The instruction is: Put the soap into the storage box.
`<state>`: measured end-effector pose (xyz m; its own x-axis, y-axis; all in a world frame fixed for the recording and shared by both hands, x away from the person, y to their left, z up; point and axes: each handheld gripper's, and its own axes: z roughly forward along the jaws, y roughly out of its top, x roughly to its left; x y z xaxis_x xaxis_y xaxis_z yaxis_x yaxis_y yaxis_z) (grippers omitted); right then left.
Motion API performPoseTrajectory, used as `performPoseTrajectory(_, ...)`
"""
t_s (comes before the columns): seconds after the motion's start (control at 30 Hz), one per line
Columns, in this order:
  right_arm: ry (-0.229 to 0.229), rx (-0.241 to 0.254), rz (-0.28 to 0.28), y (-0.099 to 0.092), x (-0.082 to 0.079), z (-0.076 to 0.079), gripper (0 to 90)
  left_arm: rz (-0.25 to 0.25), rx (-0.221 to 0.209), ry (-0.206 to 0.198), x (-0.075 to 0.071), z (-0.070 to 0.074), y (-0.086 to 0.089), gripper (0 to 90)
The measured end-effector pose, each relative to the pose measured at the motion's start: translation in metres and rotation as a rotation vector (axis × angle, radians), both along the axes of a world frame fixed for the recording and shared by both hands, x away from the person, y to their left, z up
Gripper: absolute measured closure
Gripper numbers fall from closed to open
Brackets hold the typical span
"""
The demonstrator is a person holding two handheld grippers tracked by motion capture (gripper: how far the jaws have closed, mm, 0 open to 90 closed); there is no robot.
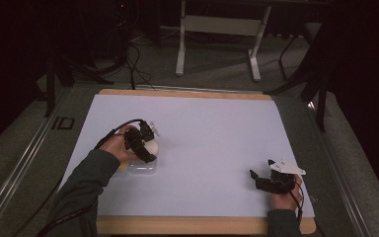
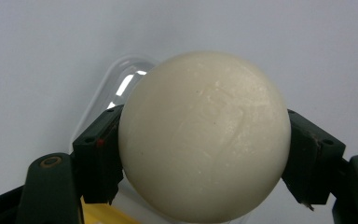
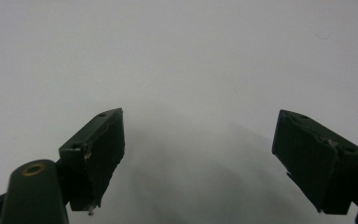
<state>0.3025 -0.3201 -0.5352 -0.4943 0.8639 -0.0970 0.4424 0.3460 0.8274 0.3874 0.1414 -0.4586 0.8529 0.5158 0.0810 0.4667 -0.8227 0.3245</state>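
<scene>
Item one: my left tool, jaws clamped on the white ball, one pad against each side of it. I see the ball held just above the clear plastic tray, which lies on the white surface. A bit of something yellow shows beneath the ball, at the tray; I cannot tell what it is.

Item two: my right tool, well apart from the tray, off to its right, near the front edge of the surface. Its jaws stand apart, with bare surface between them.
</scene>
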Motion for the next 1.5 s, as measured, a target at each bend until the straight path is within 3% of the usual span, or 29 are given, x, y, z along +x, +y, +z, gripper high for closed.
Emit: performPoseTrajectory(1.5,-0.002,0.001,-0.001,0.000,0.000,0.000,16.5,0.111,0.016,-0.008,0.004,0.009,0.050,25.3)
